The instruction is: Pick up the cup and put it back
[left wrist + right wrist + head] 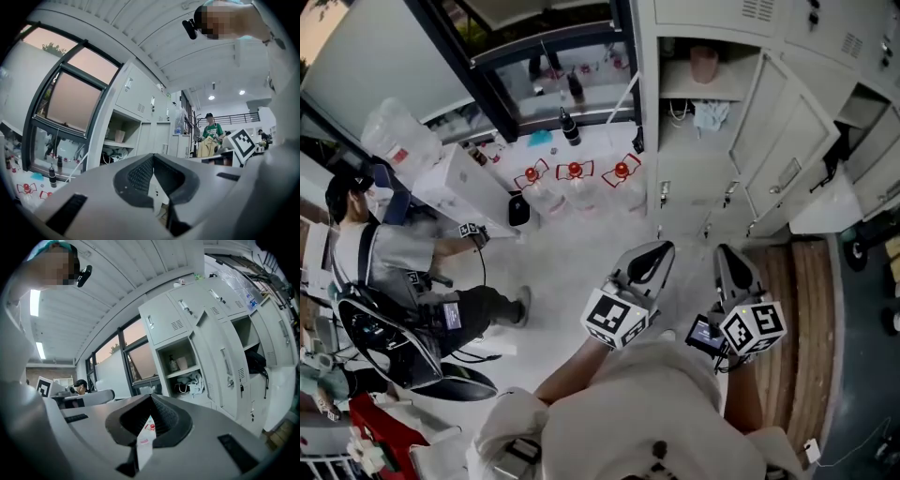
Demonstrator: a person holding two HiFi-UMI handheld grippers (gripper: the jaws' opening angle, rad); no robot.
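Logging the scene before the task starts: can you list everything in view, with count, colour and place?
cup: one, pink, upper shelf of the open locker
cloth: one, white and pale blue, shelf below the cup
lockers: one bank, light grey, right of the window
bottles: three, clear with red caps, on the floor below the window
dark bottle: one, behind those three
person: one, grey top, seated at left
left gripper: grey, jaws together, empty
right gripper: grey, jaws together, empty

No legible text, brand or number appears. Only black-and-white square patterns show, on the white marker cube (617,319) of the left gripper (664,247) and that of the right gripper (724,251).
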